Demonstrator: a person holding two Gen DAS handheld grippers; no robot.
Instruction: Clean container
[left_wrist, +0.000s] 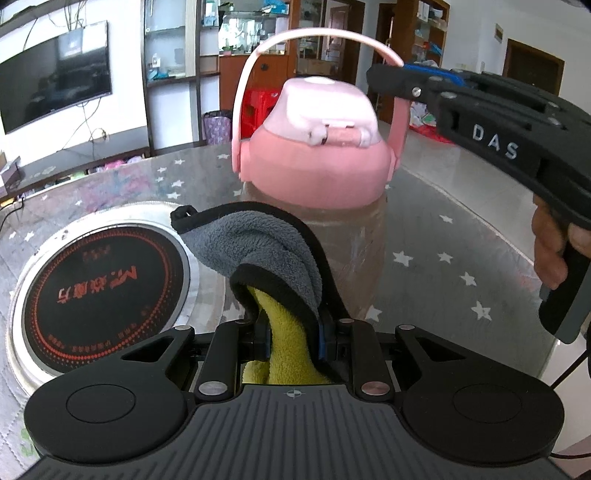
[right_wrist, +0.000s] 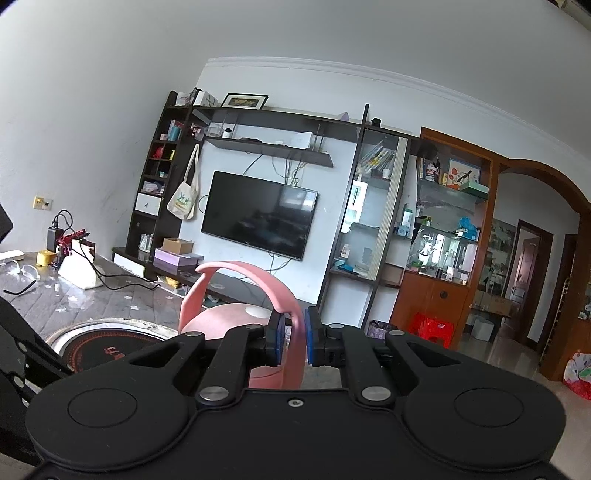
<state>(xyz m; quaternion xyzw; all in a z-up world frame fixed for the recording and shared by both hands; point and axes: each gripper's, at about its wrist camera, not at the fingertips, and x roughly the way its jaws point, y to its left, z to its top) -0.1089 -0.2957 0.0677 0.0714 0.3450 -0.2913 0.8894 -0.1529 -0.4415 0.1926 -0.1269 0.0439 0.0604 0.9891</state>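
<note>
On the glass-topped table (left_wrist: 461, 206) with white star marks stands the container, a clear bottle (left_wrist: 354, 254) with a pink lid (left_wrist: 314, 162) and a pink carry handle (left_wrist: 317, 37) that arches over the lid. The bottle is upright, just beside a round induction cooktop (left_wrist: 103, 288) that is set into the table.

The right gripper (right_wrist: 293, 341) is closed on the carry handle; in the right wrist view the pink band passes between the two blue pads (right_wrist: 312, 341) and they press it from both sides. I judge that this hold is there to keep the bottle steady and upright, so that it does not slide on the smooth glass when it is rubbed. A hand (left_wrist: 554, 251) holds the grip of this tool at the right edge of the left wrist view.

The left gripper (left_wrist: 293, 332) is clamped on a folded cloth (left_wrist: 266, 254), grey on one side and yellow on the other, with a black border. The cloth bulges forward from the jaws and lies against or very near the clear wall of the bottle, below the lid; I cannot tell if it really touches. This position fits wiping the outside of the body. Whether the wall is already clean, the pictures do not show.
</note>
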